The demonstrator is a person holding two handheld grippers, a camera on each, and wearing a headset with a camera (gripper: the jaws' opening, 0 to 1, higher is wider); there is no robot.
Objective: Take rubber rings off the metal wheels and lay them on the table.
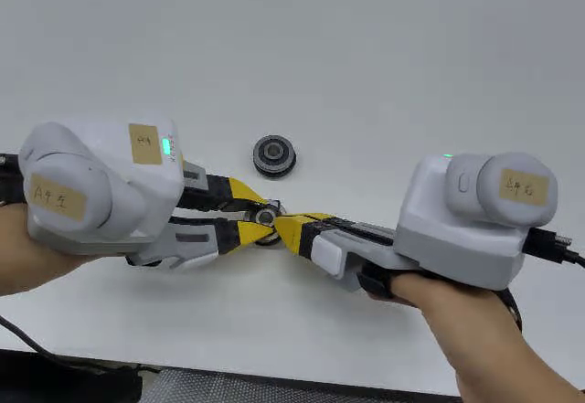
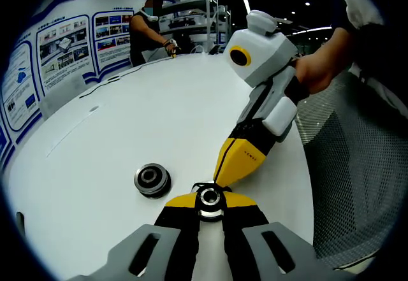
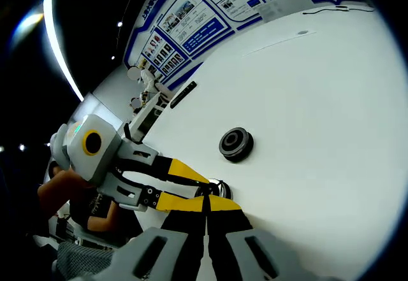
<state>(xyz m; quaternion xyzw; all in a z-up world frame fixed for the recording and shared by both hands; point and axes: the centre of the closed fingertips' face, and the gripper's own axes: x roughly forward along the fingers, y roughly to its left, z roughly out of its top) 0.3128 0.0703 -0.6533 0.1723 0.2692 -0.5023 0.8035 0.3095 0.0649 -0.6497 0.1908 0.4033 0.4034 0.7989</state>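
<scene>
Rubber like this is probably light, soft and stretchy. It likely sits tight on a stiff, smooth metal hub, so I judge it is best peeled from one lip, not pulled straight off.

The left tongs (image 2: pixel 208 198) pinch a wheel (image 1: pixel 267 216) across its sides, holding it near the front edge of the white counter (image 1: pixel 411 74). That looks the right hold, since the hub could slip or roll under a light clamp. The right tongs (image 1: pixel 283 224) come in from the right with their yellow tips pressed together against that wheel's right edge. I cannot tell whether a lip of rubber is caught between them.

A second wheel (image 1: pixel 274 155) lies flat a little farther out, apart from both tongs. Its black ring (image 1: pixel 259 156) is in place around a darker centre.

Much of the held wheel is covered by the tips meeting over it. In the left gripper view only its shiny bore and a thin dark band show. In the right gripper view it is a small glint beyond the closed tips. How far its rubber has been lifted, if at all, is hard to make out.
</scene>
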